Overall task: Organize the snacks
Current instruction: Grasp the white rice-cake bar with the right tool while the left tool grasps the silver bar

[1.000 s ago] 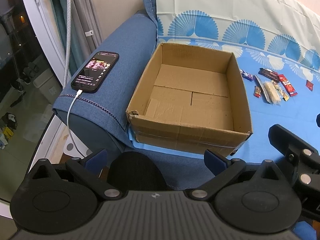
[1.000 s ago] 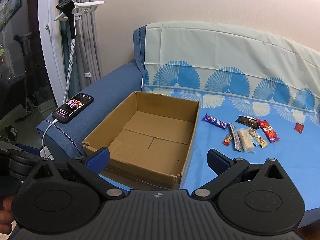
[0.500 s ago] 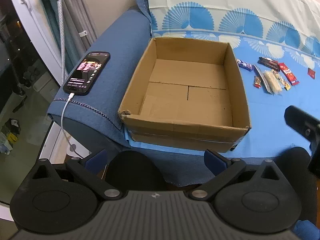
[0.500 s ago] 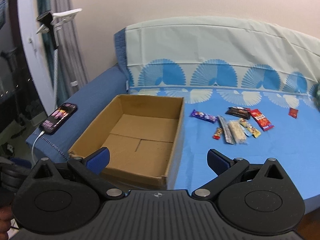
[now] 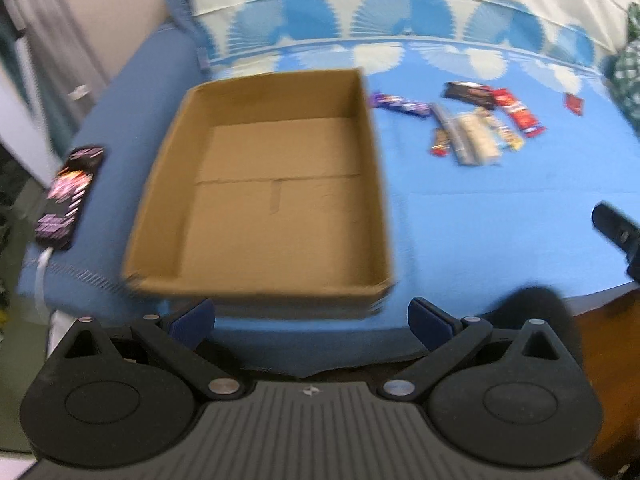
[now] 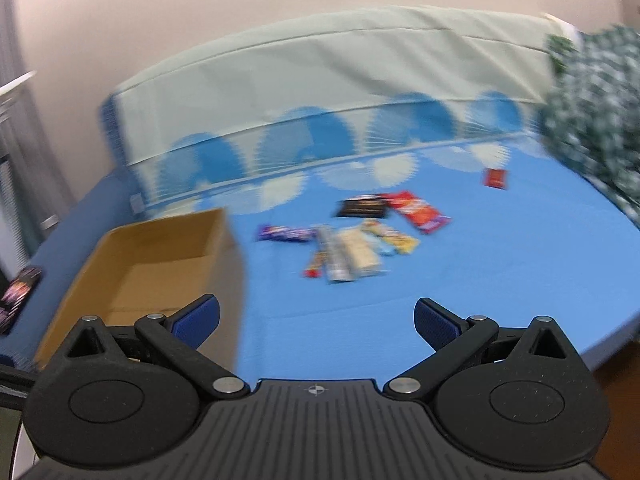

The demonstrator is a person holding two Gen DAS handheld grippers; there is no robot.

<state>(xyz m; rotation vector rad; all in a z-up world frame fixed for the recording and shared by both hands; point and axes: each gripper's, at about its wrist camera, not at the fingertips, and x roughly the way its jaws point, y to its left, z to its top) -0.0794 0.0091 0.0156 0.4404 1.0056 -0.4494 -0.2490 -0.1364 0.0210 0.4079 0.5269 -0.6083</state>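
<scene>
An empty open cardboard box (image 5: 276,216) sits on a blue sofa cover (image 5: 480,216); it also shows at the left of the right wrist view (image 6: 160,264). Several wrapped snacks (image 5: 476,128) lie in a loose group to its right, also seen in the right wrist view (image 6: 360,236). A small red packet (image 6: 496,178) lies apart, farther right. My left gripper (image 5: 312,318) is open and empty, just short of the box's near wall. My right gripper (image 6: 316,320) is open and empty, above the cover short of the snacks. Both views are motion-blurred.
A lit phone (image 5: 70,192) on a white cable lies on the sofa arm left of the box. A green patterned cloth (image 6: 596,120) lies at the far right. The sofa back (image 6: 320,80) rises behind. Part of the right gripper (image 5: 618,232) shows at the right edge.
Both grippers have swung to the right. The box has slid left in both views and the snacks now sit nearer the centre of the right wrist view. Jaws unchanged.
</scene>
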